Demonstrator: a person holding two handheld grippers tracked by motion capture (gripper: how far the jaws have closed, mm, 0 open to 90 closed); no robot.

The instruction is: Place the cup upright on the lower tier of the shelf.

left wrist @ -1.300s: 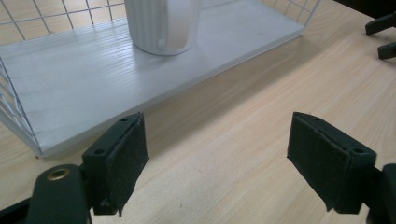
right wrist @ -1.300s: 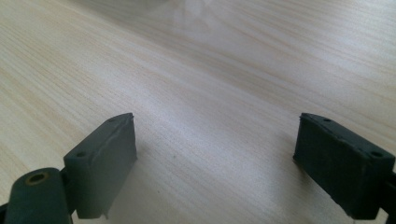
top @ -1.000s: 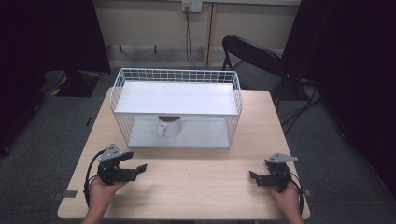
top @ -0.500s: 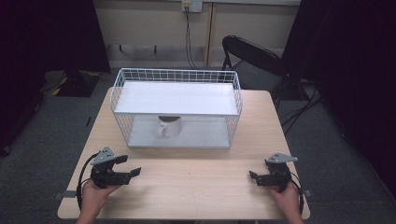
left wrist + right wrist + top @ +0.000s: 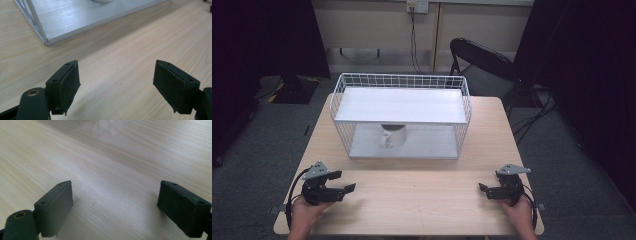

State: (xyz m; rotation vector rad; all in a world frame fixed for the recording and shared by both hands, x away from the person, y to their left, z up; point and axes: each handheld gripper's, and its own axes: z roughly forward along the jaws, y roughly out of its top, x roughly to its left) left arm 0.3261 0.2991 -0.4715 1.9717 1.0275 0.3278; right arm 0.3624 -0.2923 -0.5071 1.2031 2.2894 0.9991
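Observation:
A white wire rack (image 5: 401, 116) with a white top board and a white bottom board stands at the back middle of the wooden table (image 5: 422, 200). A white mug (image 5: 392, 136) sits on its lower board. My left gripper (image 5: 342, 182) rests near the front left corner, pointing right, open with nothing between its pads (image 5: 68, 85). In the left gripper view (image 5: 116, 82) the rack's near corner (image 5: 47, 41) lies ahead. My right gripper (image 5: 490, 186) rests near the front right corner, pointing left. In the right gripper view (image 5: 116, 205) its jaws stand open over bare wood.
A black folding chair (image 5: 482, 57) stands behind the table's back right corner. Grey carpet surrounds the table, and dark curtains hang on both sides. Bare wood stretches between the two grippers in front of the rack.
My left gripper has drifted left and back toward the front edge, away from the rack. The right gripper has kept still.

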